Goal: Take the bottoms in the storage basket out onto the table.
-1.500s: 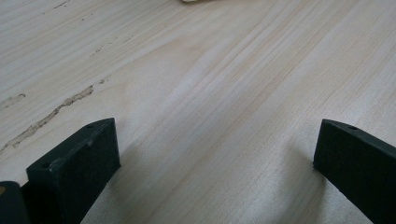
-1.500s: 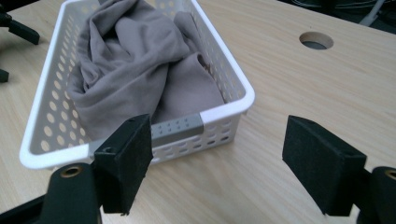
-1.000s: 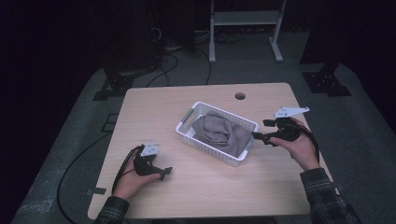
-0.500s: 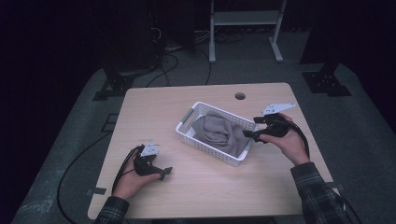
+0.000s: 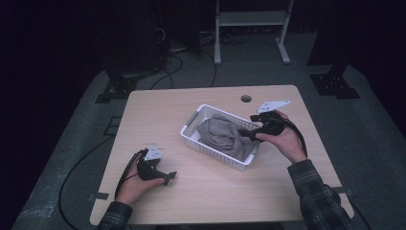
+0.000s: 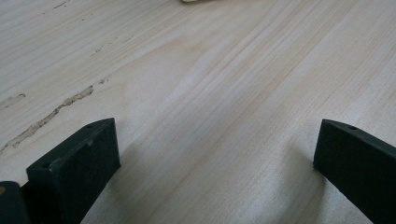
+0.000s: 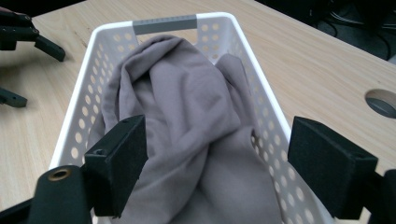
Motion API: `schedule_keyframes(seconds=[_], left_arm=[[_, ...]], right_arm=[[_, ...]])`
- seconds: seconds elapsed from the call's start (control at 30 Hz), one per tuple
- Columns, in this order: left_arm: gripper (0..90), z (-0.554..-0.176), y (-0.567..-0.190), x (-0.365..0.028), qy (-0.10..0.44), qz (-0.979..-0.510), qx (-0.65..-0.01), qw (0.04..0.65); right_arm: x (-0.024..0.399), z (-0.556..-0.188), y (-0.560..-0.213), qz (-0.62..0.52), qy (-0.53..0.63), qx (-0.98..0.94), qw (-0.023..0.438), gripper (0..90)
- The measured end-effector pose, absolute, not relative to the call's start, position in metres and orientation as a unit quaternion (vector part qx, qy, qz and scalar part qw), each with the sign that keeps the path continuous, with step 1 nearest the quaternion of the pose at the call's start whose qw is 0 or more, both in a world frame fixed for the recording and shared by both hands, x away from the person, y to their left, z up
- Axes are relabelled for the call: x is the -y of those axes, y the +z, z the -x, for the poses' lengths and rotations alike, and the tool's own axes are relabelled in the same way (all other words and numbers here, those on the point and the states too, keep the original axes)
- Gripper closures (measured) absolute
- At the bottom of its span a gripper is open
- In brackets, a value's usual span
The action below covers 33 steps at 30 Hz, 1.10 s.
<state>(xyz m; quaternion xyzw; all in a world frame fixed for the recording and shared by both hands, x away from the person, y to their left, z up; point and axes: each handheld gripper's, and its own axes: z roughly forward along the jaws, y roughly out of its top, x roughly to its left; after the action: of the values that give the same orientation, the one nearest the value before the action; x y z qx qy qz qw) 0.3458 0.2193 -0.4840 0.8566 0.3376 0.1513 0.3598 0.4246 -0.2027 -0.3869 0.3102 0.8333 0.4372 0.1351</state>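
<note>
A white perforated basket (image 5: 193, 123) (image 7: 164, 23) sits mid-table with a crumpled grey-brown cloth (image 5: 222, 134) (image 7: 187, 121) inside. My right gripper (image 5: 245, 133) (image 7: 217, 163) is open at the basket's right end, its jaws spread above the cloth and holding nothing. My left gripper (image 5: 171, 177) (image 6: 212, 163) rests low on the bare wood at the front left, open, with only tabletop between its jaws. The left gripper also appears far off at the upper left (image 7: 28, 37) of the right gripper view.
The wooden table (image 5: 287, 191) has a round cable hole (image 5: 246, 98) (image 7: 382, 102) behind the basket. Black cables (image 5: 76, 177) trail off the left edge. A white frame stand (image 5: 251, 21) and dark equipment stand on the floor beyond.
My right gripper has moved left from beside the basket to over its right end, above the cloth. The left gripper has stayed put.
</note>
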Motion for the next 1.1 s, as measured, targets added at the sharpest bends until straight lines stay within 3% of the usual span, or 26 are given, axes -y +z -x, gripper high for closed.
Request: schedule_keyframes(seconds=[1.1], left_arm=[[0.0, -0.346, -0.484, -0.220, 0.152, -0.858, -0.336, 0.358]], right_arm=[[0.122, -0.452, -0.405, -0.254, 0.423, -0.866, 0.085, 19.7]])
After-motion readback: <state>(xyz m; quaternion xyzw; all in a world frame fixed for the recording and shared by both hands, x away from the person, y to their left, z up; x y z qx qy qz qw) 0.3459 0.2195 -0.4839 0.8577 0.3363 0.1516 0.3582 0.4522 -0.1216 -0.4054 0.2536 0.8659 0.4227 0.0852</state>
